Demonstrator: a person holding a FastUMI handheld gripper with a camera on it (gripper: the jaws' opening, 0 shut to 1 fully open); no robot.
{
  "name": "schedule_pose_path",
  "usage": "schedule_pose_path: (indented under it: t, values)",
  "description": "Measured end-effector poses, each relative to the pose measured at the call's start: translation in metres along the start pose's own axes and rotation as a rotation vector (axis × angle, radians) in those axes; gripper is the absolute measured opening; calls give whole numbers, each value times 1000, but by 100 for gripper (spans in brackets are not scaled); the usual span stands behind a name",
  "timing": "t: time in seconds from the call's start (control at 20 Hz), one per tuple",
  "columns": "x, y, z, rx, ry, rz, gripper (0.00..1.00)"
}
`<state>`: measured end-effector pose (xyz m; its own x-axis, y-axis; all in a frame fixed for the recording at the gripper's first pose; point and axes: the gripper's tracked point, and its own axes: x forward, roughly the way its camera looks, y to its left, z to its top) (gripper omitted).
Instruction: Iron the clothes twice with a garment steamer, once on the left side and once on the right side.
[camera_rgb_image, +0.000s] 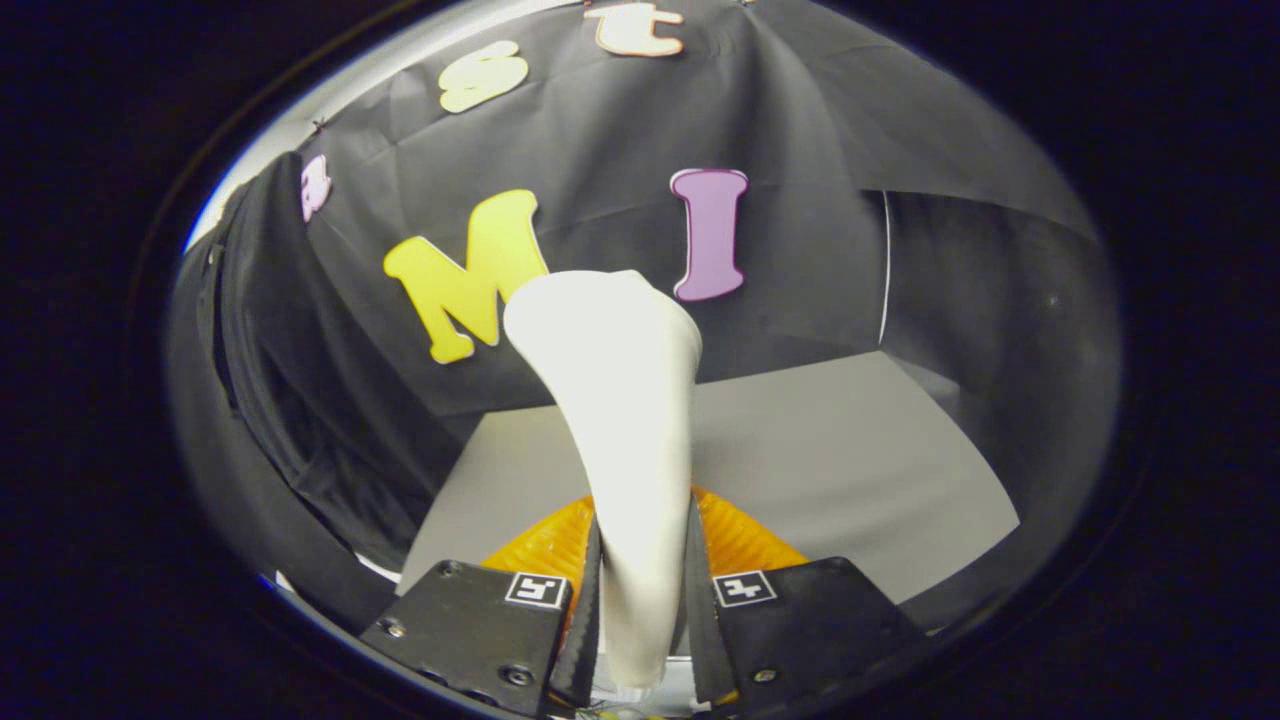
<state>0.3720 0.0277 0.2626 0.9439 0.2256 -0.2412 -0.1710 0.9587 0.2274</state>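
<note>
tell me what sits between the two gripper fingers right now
The white garment steamer, handle clamped by both fingers in the gripper view; its head rises toward the dark garment hanging beyond it.

No word, brand or number can be read on anything here. The only signs are 2 small square black-and-white coded markers, 1 on each finger of the gripper (640, 590): one marker (537, 589) sits at the front corner of one finger's top face, the other marker (745, 588) at the matching corner of the second finger. Their blocky patterns spell nothing legible. The white garment steamer (620, 400), clamped between both fingers (470, 620), carries no visible print, and the grey table (850, 470) beyond it bears no writing.
</note>
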Motion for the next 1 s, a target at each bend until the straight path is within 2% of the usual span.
schedule_pose_path:
  t: [0.3, 0.5, 0.75, 1.0]
  values:
    - [-70, 53, 37, -51, -140, 40, 40]
    - [-101, 91, 68, -77, -230, 34, 40]
    - [-123, 151, 99, -156, -314, 31, 40]
    - [-133, 231, 122, -234, -384, 67, 40]
